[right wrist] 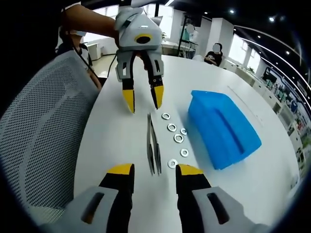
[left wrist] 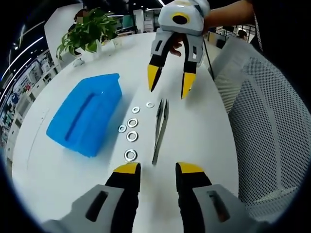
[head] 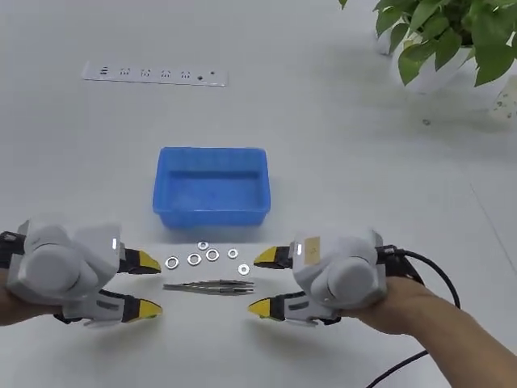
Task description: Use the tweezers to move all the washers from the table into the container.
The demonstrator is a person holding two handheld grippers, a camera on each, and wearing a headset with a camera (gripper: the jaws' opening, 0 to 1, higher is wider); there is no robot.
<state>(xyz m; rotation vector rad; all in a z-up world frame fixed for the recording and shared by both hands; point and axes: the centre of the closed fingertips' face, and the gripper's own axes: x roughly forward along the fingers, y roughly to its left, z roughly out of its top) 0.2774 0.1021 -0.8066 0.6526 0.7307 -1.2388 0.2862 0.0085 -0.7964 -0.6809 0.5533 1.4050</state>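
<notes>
The left gripper and right gripper flank the tweezers.
Fingers of both stand apart, empty; washers lie between tweezers and blue container.

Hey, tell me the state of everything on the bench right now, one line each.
left gripper, open, holding nothing
right gripper, open, holding nothing
tweezers, lying flat between the grippers, ungripped
blue container, upright, empty
washers, six, loose beside the tweezers, none in the blue container
</notes>
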